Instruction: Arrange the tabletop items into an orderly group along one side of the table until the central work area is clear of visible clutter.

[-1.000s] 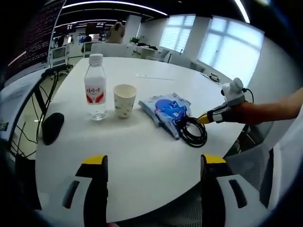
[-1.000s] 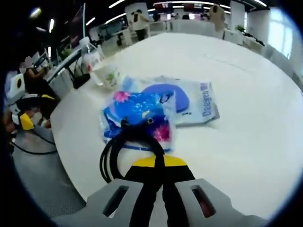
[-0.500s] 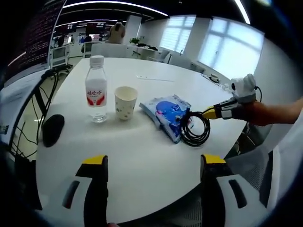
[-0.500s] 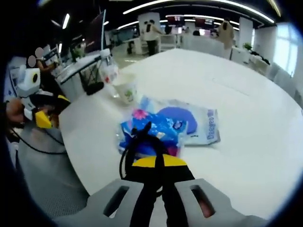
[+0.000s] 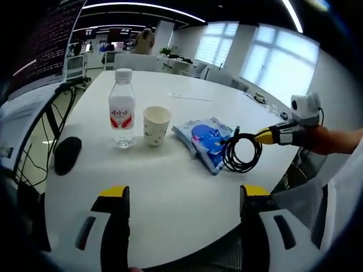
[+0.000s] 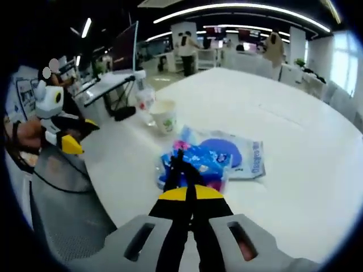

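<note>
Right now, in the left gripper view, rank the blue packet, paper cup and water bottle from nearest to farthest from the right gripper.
1. Blue packet, beside the right gripper and its coiled cable.
2. Paper cup, mid-table.
3. Water bottle, farthest left.

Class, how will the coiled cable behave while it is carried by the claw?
The cable probably stays floppy: its loops hang loosely below the right claw. It looks light. Loops may snag the blue packet.
</note>
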